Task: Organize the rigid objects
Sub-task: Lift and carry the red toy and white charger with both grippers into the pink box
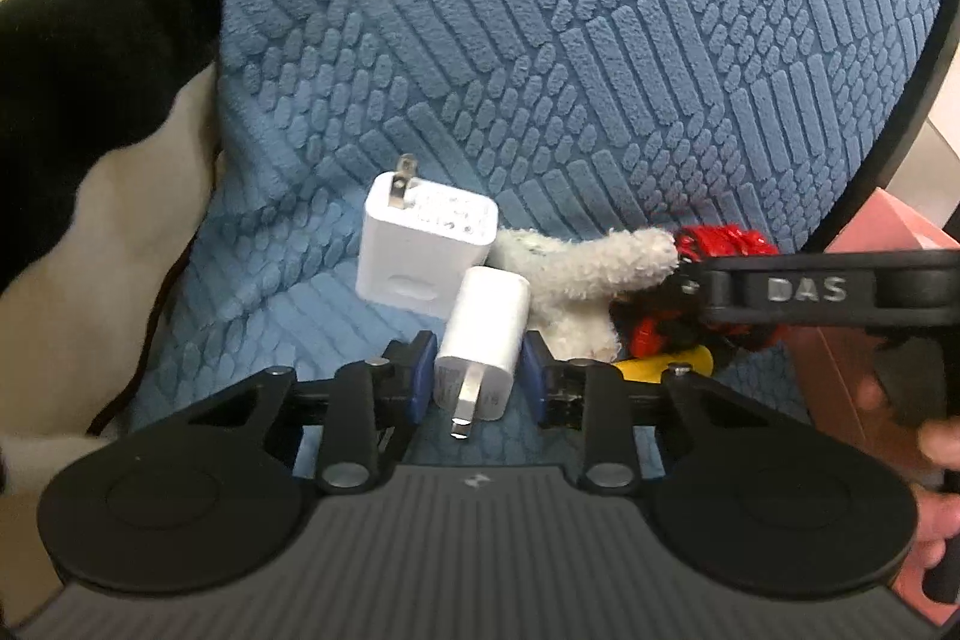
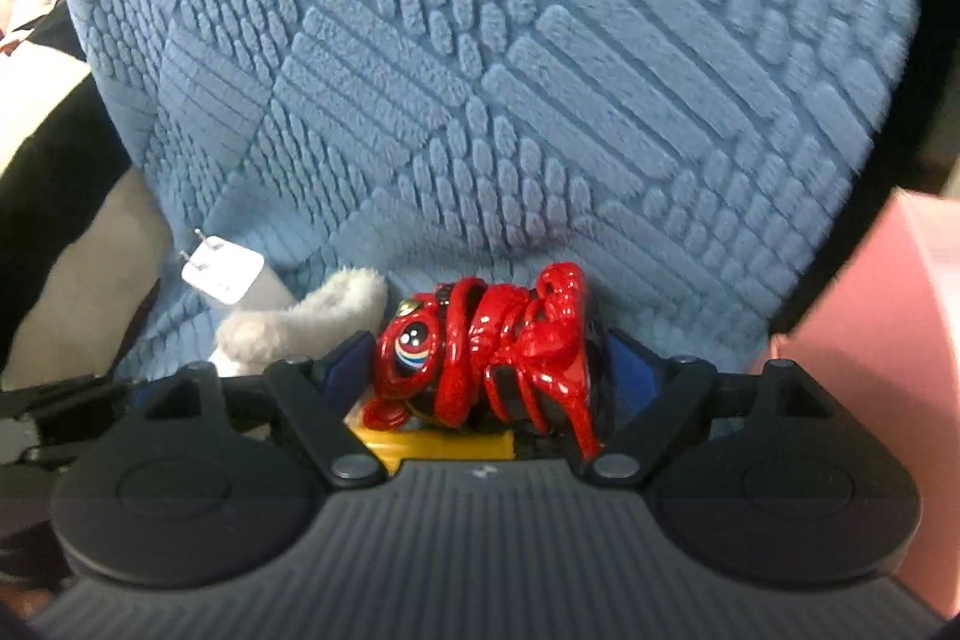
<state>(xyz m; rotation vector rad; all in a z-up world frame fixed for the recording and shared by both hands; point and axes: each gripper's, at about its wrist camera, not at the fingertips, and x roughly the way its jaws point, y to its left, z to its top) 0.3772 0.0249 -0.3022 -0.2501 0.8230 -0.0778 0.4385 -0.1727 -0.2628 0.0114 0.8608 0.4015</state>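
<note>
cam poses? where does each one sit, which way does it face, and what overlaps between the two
Left wrist: sits on the left gripper, facing forward and down at the blue cushion; a small charger sits between its fingers, and the person's hand shows at right.
Right wrist: sits on the right gripper, facing the same cushion; a red toy sits between its fingers.
Shared: cushion, large charger, plush toy, red toy, yellow piece.

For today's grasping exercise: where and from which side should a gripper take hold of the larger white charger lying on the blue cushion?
Grip the larger white charger across its two flat side faces, mid-body, coming from above. Its prongs stick up at the far end, and the small white charger crowds its near corner.
</note>
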